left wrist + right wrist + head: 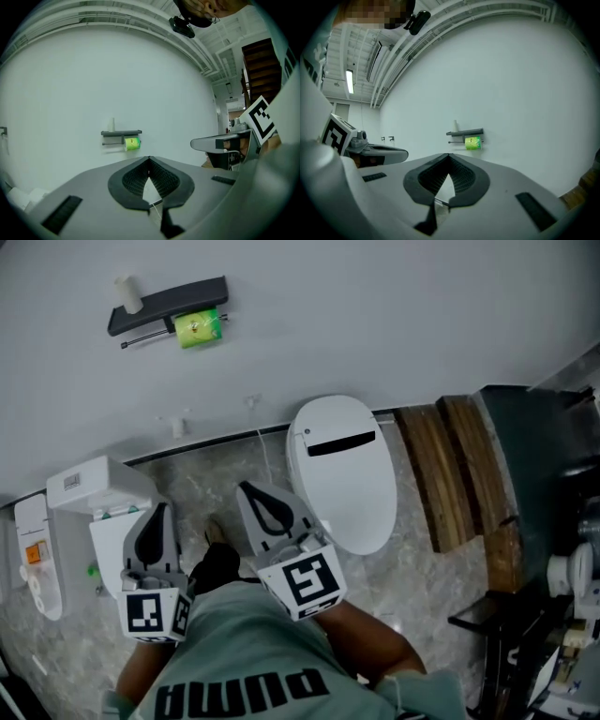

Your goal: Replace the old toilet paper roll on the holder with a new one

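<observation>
In the head view the green-wrapped toilet paper roll hangs on the dark grey wall holder, well apart from the left gripper and the right gripper. The left gripper view shows its jaws pressed together and empty. The right gripper view shows the same for its own jaws.

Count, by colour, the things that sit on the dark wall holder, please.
Green roll: 1
Pale upright cylinder: 1
Total: 2
</observation>
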